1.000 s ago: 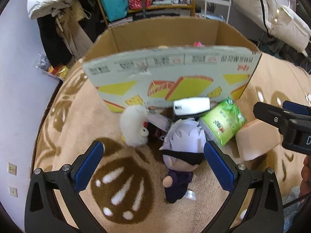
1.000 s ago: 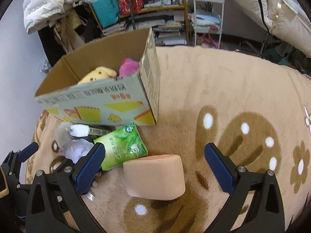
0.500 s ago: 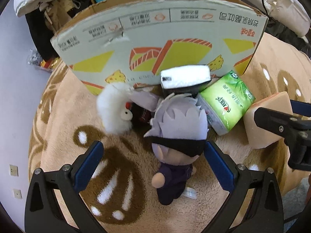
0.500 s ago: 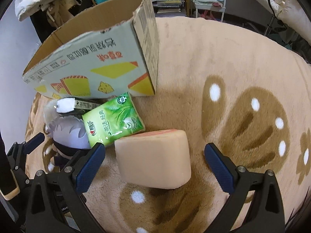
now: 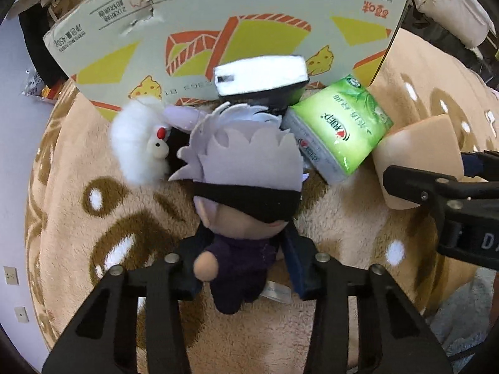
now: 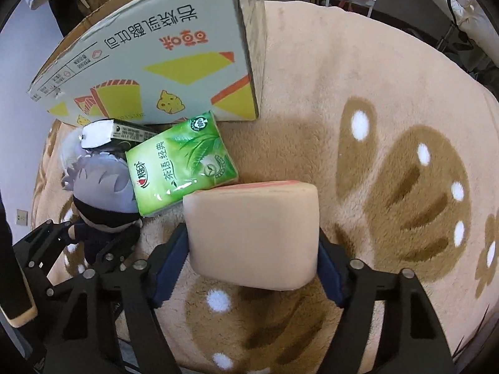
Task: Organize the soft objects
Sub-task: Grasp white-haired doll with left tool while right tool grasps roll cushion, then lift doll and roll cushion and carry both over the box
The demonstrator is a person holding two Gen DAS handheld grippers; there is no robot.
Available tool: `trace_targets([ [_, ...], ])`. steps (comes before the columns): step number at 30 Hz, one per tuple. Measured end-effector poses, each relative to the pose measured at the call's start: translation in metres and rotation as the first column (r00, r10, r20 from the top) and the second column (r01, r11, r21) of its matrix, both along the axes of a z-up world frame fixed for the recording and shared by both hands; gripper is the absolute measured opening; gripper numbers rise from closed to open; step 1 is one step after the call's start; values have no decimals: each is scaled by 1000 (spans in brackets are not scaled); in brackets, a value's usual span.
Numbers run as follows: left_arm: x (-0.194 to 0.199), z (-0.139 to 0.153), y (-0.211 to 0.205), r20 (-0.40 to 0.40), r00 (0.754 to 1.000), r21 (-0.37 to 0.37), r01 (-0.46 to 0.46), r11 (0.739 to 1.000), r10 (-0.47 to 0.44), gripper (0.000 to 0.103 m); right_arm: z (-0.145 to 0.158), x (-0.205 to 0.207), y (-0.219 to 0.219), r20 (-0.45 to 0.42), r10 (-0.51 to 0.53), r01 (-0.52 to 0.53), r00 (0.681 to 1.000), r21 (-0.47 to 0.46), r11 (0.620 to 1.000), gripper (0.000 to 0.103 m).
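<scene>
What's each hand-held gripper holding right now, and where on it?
Left hand-held gripper: blindfolded plush doll, gripped at its dark body. Right hand-held gripper: peach foam block, gripped across its sides.

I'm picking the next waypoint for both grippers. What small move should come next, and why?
Probably lift both straight up a little. The left gripper is closed on the doll at its body, and the right gripper clamps the peach foam block. Both items rest on the rug, against the tissue pack, and the cardboard box stands tall behind them.
</scene>
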State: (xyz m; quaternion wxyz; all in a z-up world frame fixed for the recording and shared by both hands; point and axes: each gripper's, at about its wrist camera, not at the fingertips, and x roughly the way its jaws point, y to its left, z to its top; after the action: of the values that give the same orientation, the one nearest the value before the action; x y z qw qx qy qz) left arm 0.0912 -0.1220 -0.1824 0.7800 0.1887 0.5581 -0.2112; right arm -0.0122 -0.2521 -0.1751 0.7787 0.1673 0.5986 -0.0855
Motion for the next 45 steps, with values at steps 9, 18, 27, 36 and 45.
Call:
trace_targets([
  [9,-13,26,8,60,998,-34,-17,999,19,35,16,0,5,29,40,-39,999,-33,999,52],
  [18,-26,56,28,88,993,-79,-70,994,77,35,36,-8,4,66,26,-21,997,-75,997,48],
  [27,-43,90,42,184,976,-99,-96,990,113,35,63,-18,8,174,52,-38,983,-85,996,47],
  [36,-47,121,67,296,940,-146,-133,980,172,35,96,-26,3,322,41,-5,946,-114,994,47],
  [45,-48,147,82,368,903,-216,-150,965,223,35,133,-36,3,482,37,30,875,-130,991,47],
])
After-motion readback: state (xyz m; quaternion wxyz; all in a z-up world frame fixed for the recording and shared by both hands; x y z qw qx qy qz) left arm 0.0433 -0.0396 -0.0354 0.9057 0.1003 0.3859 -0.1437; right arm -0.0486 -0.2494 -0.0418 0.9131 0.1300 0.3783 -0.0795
